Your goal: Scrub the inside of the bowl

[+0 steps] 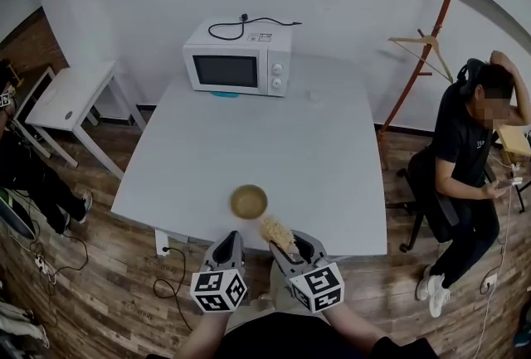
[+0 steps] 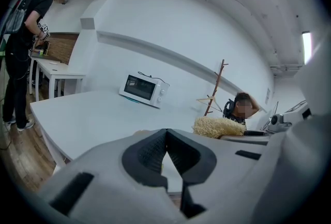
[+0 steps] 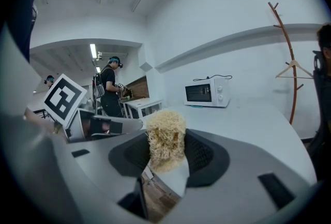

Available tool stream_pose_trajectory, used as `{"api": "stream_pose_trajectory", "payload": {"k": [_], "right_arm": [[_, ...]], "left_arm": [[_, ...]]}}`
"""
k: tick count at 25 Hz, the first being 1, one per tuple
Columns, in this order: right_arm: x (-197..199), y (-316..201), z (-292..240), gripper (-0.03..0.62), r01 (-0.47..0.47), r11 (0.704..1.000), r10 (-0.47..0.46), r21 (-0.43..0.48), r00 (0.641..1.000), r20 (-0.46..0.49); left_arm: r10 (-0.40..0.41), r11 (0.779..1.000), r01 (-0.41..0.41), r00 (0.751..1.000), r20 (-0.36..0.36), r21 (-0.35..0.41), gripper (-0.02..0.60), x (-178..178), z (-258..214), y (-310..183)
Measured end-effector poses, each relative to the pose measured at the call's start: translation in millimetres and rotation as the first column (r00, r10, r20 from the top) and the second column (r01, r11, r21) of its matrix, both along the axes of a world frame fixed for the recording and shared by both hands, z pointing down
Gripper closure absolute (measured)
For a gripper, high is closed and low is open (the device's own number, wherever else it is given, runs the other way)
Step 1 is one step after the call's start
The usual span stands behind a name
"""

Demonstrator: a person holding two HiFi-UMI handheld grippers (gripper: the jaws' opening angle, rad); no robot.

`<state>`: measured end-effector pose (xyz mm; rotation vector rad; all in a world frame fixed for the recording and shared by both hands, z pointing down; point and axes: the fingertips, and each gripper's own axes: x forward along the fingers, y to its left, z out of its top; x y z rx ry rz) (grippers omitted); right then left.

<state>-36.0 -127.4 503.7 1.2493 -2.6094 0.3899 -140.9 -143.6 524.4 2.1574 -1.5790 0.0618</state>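
A small tan bowl stands upright near the front edge of the white table. My right gripper is shut on a pale yellow fibrous scrubber, held just right of the bowl and nearer to me, over the table's edge. In the right gripper view the scrubber sticks up between the pads of that gripper. My left gripper hovers in front of the bowl, apart from it. Its jaws meet at the tips with nothing between them. The scrubber shows to its right.
A white microwave sits at the table's far end. A person sits on a chair to the right, beside a wooden coat rack. A small white side table and another person stand at the left. Cables lie on the wooden floor.
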Motion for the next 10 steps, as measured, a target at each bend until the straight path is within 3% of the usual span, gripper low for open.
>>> {"api": "stream_pose_trajectory", "payload": {"k": [10], "right_arm": [[-6.8, 7.1, -2.7, 0.416, 0.007, 1.0, -0.007, 0.01, 1.0, -0.004]], "left_arm": [[0.01, 1.0, -0.01, 1.0, -0.003, 0.016, 0.563, 1.0, -6.6, 7.0]]}}
